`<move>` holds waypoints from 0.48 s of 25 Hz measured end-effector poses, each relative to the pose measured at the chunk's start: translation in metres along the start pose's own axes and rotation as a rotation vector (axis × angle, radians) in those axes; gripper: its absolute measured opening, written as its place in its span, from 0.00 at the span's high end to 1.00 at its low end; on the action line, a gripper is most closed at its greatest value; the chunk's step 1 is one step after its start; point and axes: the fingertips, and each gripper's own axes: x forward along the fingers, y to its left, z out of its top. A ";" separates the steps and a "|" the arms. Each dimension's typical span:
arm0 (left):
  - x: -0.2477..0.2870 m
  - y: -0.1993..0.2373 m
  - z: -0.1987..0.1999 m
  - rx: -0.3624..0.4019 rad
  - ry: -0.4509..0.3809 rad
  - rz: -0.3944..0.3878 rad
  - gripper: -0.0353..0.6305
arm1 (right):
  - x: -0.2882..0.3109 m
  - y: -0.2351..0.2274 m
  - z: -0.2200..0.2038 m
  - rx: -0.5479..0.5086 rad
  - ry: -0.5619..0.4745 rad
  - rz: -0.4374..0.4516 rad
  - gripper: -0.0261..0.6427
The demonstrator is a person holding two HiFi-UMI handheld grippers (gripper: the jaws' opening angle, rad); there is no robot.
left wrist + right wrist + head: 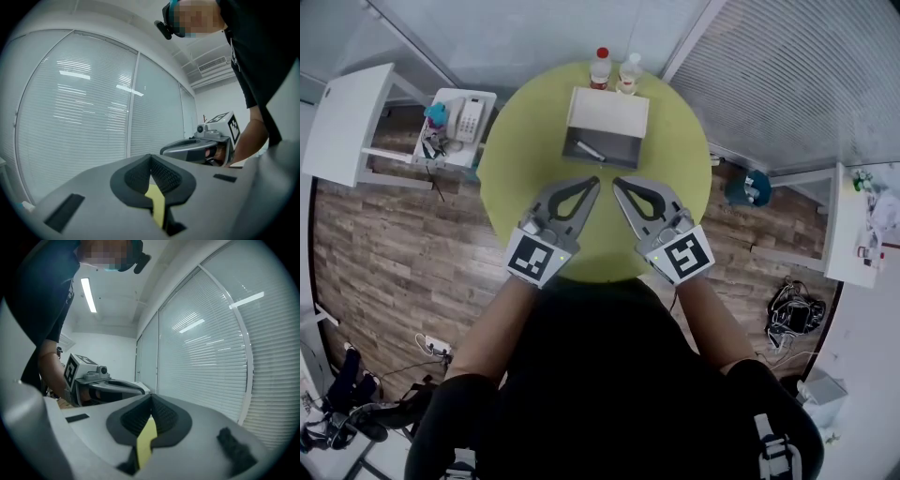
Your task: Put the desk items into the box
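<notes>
The left tongs [589,184] and the right tongs [621,184] are both closed together, with nothing between them. They sit side by side over the worktop [516,169] in the middle of the frame. The box [609,112] stands open at upper centre, with one white item [589,150] inside. Two bottles [601,67] stand just behind the box. If they belong to the task, I would open one pair wide, reach past the box side, and grip a bottle at its body, not the cap.

The box [606,127] stands on the table's [516,178] far side, two bottles [600,67] just behind it.
</notes>
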 end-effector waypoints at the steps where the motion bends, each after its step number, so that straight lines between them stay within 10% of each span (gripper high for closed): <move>1: 0.001 0.001 0.001 0.002 -0.001 0.000 0.93 | 0.000 -0.001 0.004 0.005 -0.009 -0.003 0.94; 12: 0.003 0.001 0.006 0.007 -0.009 -0.005 0.93 | -0.001 -0.004 0.012 0.020 -0.036 -0.027 0.94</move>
